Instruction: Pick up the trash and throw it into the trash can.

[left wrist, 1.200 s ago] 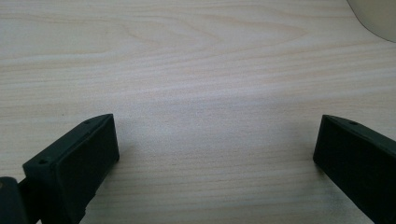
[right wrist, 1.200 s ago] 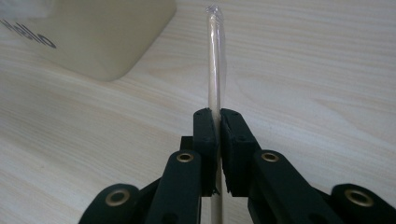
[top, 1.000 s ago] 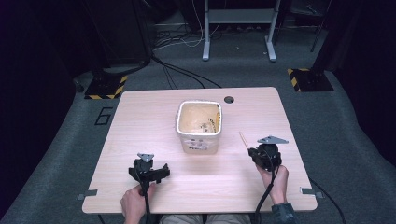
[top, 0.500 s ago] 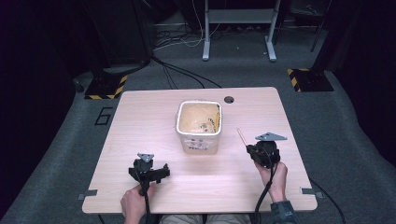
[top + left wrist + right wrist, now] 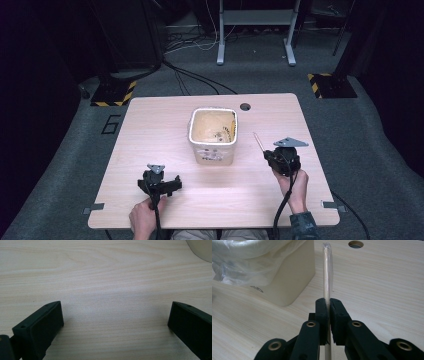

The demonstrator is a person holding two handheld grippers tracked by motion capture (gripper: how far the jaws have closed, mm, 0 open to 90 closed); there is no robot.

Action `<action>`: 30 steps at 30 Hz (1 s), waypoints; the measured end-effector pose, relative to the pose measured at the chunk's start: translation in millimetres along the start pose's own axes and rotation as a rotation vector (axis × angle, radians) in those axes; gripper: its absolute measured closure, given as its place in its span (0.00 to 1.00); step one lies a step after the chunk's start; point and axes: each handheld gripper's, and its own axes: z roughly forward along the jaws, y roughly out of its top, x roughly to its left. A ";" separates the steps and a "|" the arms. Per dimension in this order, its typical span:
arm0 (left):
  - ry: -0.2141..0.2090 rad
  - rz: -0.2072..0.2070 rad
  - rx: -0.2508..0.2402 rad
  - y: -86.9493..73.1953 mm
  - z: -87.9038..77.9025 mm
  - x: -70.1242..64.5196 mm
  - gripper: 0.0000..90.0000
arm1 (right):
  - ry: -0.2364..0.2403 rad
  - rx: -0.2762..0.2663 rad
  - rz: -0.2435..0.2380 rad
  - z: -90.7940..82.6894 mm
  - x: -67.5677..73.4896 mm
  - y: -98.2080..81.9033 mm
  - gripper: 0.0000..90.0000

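**Right tongs pinch a wrapped stick beside the bin; left tongs stand wide over bare wood**

From the high view I see the wooden table [image 5: 150, 130] with a cream-coloured bin [image 5: 212, 136] near its middle and a round cable hole [image 5: 245, 106] just behind it. My left gripper [image 5: 159, 184] sits near the front edge, left of the bin and well apart from it. My right gripper [image 5: 281, 159] sits to the bin's right, with a thin stick [image 5: 258, 141] poking forward from it toward the far side of the table. From up there I can't make out what the stick is.

The right gripper view settles it: the jaws of the right gripper [image 5: 329, 312] are closed tight on a pale wooden stick [image 5: 327, 277] in a clear plastic sleeve, held along the jaws' line and pointing past the bin's corner [image 5: 294, 277]. This view also shows a clear plastic liner [image 5: 249, 257] bunched over the bin's rim, and the cable hole [image 5: 355, 244] beyond.

The left gripper view shows its jaws [image 5: 116, 322] spread wide, nothing between them but table grain, and an edge of the bin [image 5: 201, 250] at the top right corner.
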 end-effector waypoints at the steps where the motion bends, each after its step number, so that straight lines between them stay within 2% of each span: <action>1: 0.000 0.000 0.000 0.0 0.0 0.0 0.00 | 0.000 0.000 0.000 0.0 0.0 0.0 0.95; 12: 0.000 0.000 0.000 0.0 0.0 0.0 0.00 | 0.013 -0.012 -0.004 -1.9 2.6 9.1 0.95; 30: 0.000 0.000 0.000 0.0 0.0 0.0 0.00 | 0.024 -0.031 -0.046 -7.6 10.3 33.4 0.95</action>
